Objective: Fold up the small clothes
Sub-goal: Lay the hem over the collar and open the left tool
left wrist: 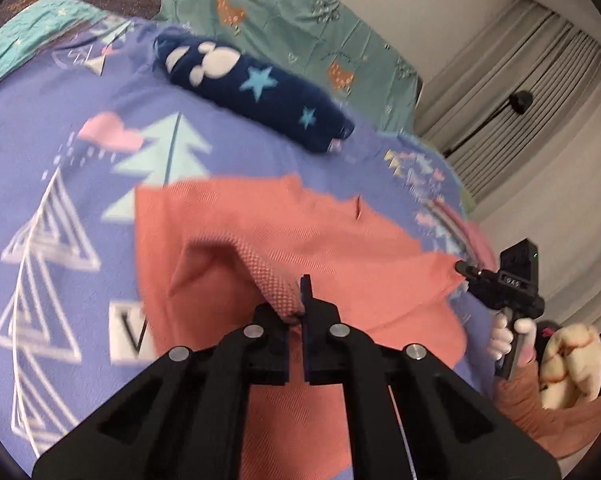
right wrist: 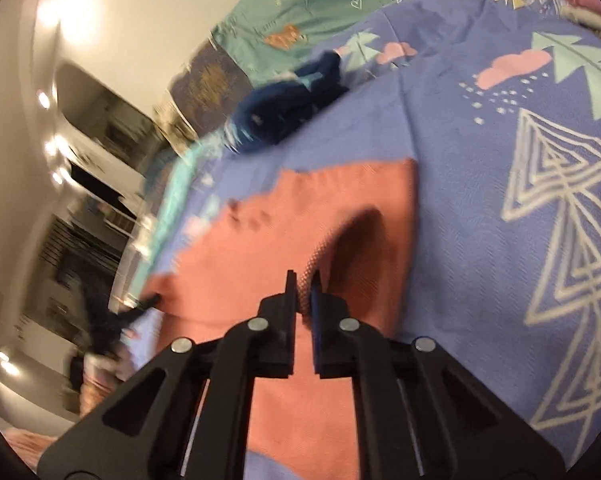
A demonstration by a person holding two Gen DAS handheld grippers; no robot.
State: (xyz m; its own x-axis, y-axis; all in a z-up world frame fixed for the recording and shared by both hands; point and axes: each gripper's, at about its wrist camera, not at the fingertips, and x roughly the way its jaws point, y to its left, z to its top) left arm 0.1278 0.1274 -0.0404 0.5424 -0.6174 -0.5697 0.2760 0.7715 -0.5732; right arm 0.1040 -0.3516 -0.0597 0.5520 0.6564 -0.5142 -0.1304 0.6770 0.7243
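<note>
Claw left (left wrist: pixel 300 300): we clamp the pink garment (left wrist: pixel 260 232) hem, lifted for the fold.
Claw right (right wrist: pixel 302 292): clamped on another edge.
Garment: spread on bed (left wrist: pixel 60 120), navy sock (left wrist: pixel 256 92) apart.

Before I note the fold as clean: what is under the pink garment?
The purple printed bedspread shows around the pink garment. Whatever lies directly beneath is covered. Both grippers pinch its edge.

Two garments lie on one lilac bedspread printed with trees and clouds (left wrist: pixel 60 168): one salmon-pink knit piece (left wrist: pixel 340 240) pinched between the fingers, and one navy fleece piece with stars (left wrist: pixel 256 96) lying well beyond the fingertips. Two black two-finger grippers are in view.
</note>
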